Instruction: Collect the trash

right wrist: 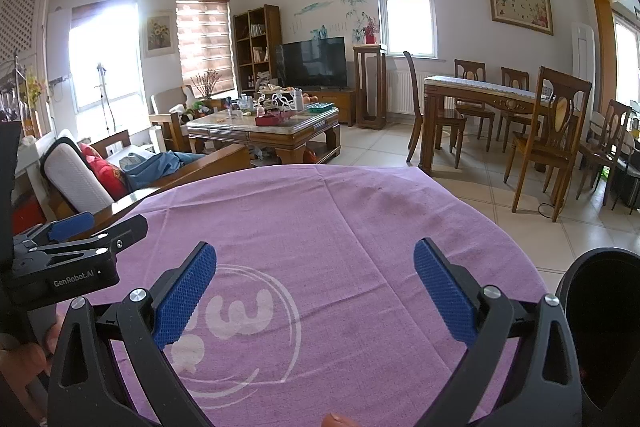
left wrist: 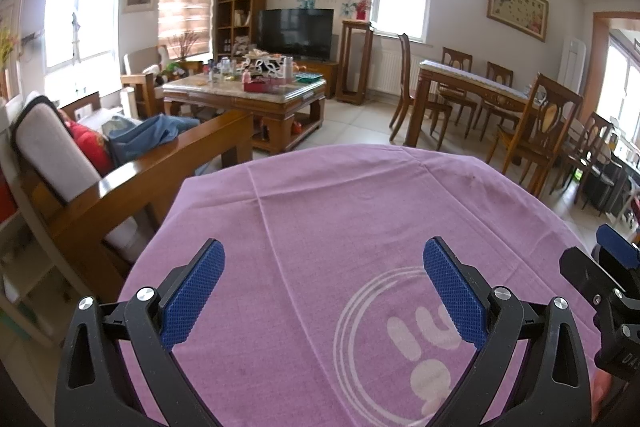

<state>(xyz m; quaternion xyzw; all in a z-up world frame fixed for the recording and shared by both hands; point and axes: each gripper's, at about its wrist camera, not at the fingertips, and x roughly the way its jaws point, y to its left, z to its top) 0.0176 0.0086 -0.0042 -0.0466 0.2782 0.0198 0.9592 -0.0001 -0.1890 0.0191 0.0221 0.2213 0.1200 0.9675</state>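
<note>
Left wrist view first, and we've got our left gripper (left wrist: 324,263) spread wide, blue pads (left wrist: 192,291) well apart with nothing between them, hovering over the purple cloth (left wrist: 340,203) that covers the table. At about five o'clock in that view a white circular logo (left wrist: 400,343) is printed on the cloth, partly under the right-hand pad. Over at three o'clock we catch the edge of our right gripper (left wrist: 612,267) alongside. Now the right wrist view: the right gripper (right wrist: 316,267) is released too, jaws wide and gripping nothing, and at nine o'clock the left gripper (right wrist: 68,247) shows beside it. At four o'clock a dark, open-mouthed container (right wrist: 600,327) sits just beside the right finger; we cannot tell whether it is a bin or a bag. As for trash, we see no loose piece on the cloth in either view. Beyond the table, at twelve o'clock, a cluttered coffee table (right wrist: 264,131) stands before a television (right wrist: 312,63), a sofa (right wrist: 80,179) sits at ten o'clock, and a dining table (right wrist: 480,91) with chairs at two o'clock.
</note>
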